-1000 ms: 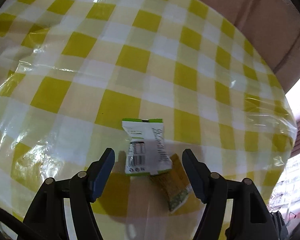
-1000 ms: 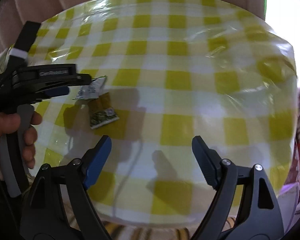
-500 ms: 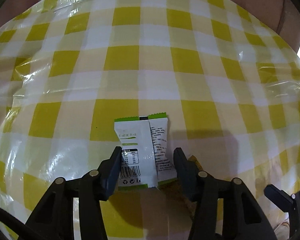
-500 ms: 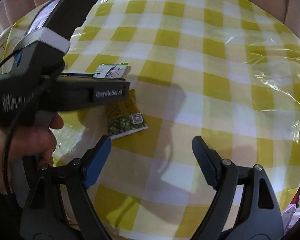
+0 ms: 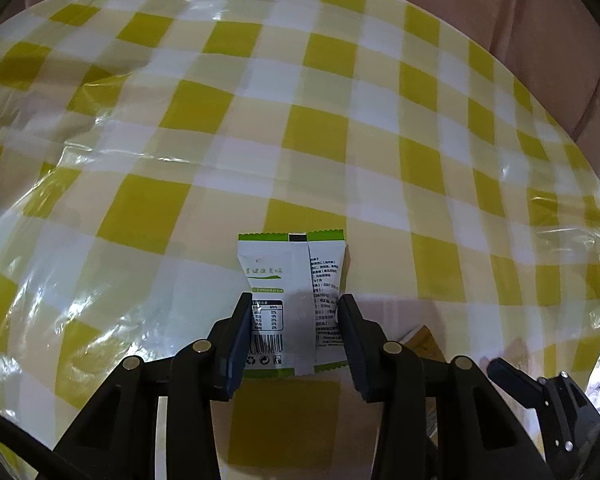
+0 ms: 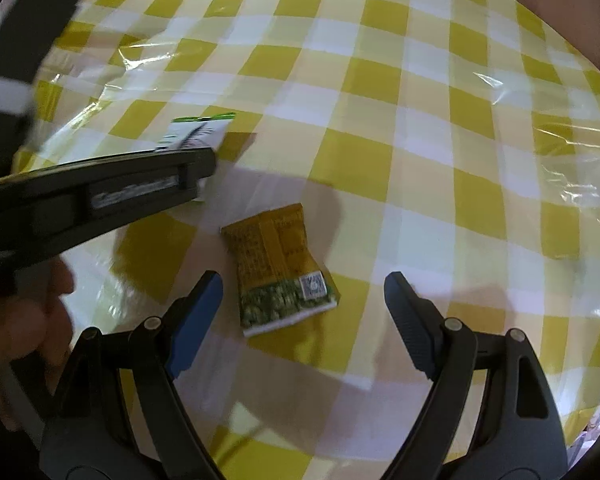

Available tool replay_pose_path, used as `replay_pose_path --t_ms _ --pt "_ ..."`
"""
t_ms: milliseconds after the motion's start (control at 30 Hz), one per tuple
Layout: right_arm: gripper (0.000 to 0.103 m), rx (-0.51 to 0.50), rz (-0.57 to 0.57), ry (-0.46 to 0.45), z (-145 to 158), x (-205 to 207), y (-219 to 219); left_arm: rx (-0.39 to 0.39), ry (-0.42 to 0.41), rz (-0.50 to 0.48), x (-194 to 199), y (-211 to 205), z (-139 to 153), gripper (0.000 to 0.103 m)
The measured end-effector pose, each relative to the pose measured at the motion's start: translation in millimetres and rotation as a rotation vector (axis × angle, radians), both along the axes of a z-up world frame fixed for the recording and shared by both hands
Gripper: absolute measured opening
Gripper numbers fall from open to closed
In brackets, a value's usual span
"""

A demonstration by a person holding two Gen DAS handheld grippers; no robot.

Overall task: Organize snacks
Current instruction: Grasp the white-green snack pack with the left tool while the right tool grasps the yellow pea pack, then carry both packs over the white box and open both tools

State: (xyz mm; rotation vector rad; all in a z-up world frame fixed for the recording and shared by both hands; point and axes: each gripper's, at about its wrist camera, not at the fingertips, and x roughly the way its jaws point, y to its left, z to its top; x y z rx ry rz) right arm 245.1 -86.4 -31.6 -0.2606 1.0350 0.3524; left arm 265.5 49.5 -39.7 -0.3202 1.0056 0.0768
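left gripper is down on the white packet, jaws closing, both pads right at the packet's sides, near its lower half. the packet lies flat on the checked table, barcode side up. right gripper hovers with jaws wide and nothing in them, the yellow packet lying between its fingers on the cloth. a hand grips the left tool's handle at the left edge.

We see our right gripper open above a yellow snack packet on the checked tablecloth; our left gripper covers a white packet.
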Motion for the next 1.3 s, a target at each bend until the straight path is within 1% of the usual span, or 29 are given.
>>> replay_pose_path --t_ms 100,133,200,233,300,333,367,567,800,1067,1300 --pt "0.08 -0.012 0.011 0.008 -7 4 6 -0.006 -0.005 0.007 0 1 0 0.043" --pt "0.076 -0.015 0.013 0.013 -9 5 7 -0.006 -0.007 0.007 0 1 0 0.043" --pt "0.074 0.006 0.01 0.012 -9 7 7 -0.007 -0.01 0.01 -2 1 1 0.043" --pt "0.072 0.018 0.009 0.013 -10 8 7 -0.006 -0.01 0.012 -3 1 1 0.043" --pt "0.065 0.027 0.013 0.003 -9 8 7 -0.006 -0.011 0.014 -3 1 1 0.043" --pt "0.052 0.029 0.017 -0.002 -8 7 7 -0.005 -0.011 0.014 -3 0 1 0.043" --pt "0.046 0.028 0.019 -0.006 -7 6 8 -0.004 -0.013 0.014 -4 0 2 0.043" --pt "0.042 0.037 -0.011 -0.006 -3 5 1 0.008 -0.025 0.022 -11 -1 8 0.043" --pt "0.042 0.049 -0.072 -0.072 22 -11 -26 0.015 -0.047 -0.003 -28 -16 22 0.043" --pt "0.042 0.062 -0.142 -0.117 46 -40 -67 0.016 -0.082 -0.075 -52 -54 43 0.043" --pt "0.042 0.087 -0.227 -0.135 60 -73 -120 -0.009 -0.095 -0.156 -82 -96 53 0.043"
